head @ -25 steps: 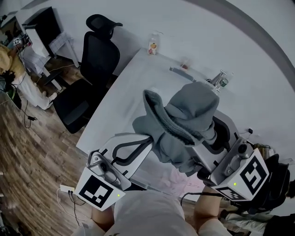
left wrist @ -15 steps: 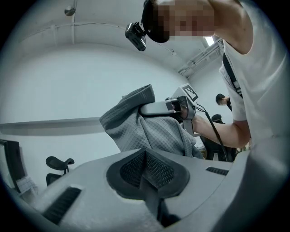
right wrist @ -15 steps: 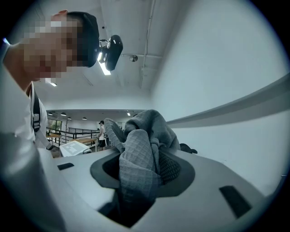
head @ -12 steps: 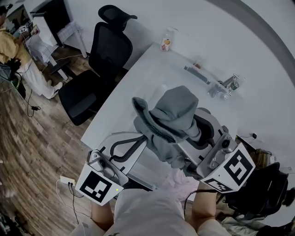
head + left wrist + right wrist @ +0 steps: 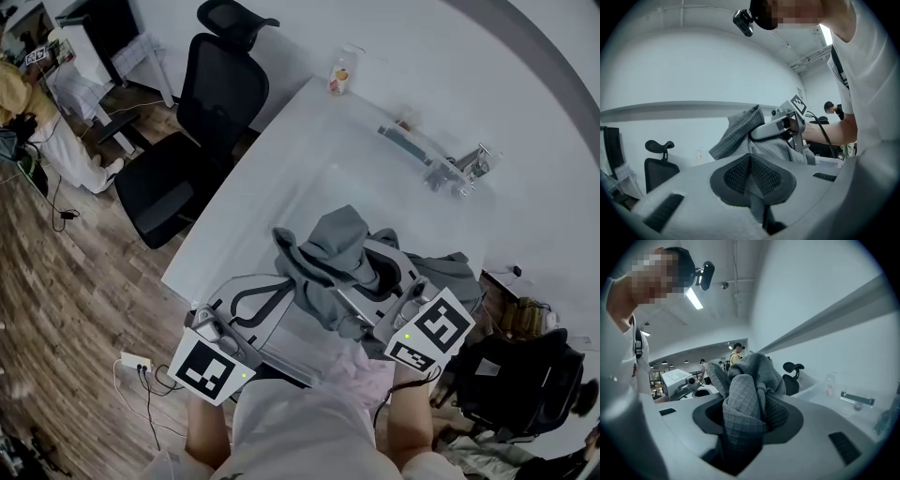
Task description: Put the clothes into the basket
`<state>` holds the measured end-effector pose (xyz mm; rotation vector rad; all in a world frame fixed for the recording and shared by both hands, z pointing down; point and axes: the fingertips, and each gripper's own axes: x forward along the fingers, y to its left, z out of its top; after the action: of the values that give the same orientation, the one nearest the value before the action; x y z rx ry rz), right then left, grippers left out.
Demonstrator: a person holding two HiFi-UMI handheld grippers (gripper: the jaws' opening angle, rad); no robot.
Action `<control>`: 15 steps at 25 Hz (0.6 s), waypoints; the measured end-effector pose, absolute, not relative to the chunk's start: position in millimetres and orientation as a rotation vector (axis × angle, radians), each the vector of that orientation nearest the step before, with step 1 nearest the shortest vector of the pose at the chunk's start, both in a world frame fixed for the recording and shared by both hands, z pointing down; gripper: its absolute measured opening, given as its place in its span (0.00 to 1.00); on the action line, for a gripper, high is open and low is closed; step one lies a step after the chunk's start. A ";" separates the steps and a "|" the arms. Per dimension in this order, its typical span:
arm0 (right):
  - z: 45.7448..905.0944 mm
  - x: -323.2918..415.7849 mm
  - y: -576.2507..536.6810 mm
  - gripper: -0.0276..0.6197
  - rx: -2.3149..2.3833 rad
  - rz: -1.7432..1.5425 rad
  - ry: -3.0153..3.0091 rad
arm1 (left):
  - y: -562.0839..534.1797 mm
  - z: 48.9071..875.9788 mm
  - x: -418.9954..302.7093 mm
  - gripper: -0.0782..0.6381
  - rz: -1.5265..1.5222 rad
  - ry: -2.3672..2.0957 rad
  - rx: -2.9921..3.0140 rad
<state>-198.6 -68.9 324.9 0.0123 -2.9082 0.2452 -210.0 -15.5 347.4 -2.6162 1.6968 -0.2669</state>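
Right gripper [image 5: 744, 420] and left gripper [image 5: 752, 177] are each clamping the grey garment [image 5: 330, 251] at frame centre; drooping folds are risking a snag on the table [image 5: 309, 155] edge.

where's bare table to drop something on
Bare: the middle of the table and its left edge beside the black chair, from the bottle down to the grey garment. Crowded: the far right edge with clutter, and the near edge under the garment.
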 end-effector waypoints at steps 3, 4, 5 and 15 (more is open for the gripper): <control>353.6 -200.1 -66.1 0.32 0.013 0.260 -2.850 | -13.3 358.5 -213.0 0.12 -0.254 1.721 -2.642; 362.5 -200.7 -65.2 0.32 0.008 0.265 -2.832 | -13.0 362.0 -213.8 0.12 -0.259 1.728 -2.649; 371.3 -201.4 -64.8 0.32 0.002 0.271 -2.815 | -13.2 364.9 -214.6 0.12 -0.266 1.734 -2.654; 468.4 -197.3 -56.6 0.33 -0.037 0.337 -2.584 | -12.7 378.4 -214.0 0.12 -0.294 1.754 -2.679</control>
<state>-197.3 -56.6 468.4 -0.0365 -2.5838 0.3373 -214.0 -12.7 378.4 -2.6786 1.7539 -0.2937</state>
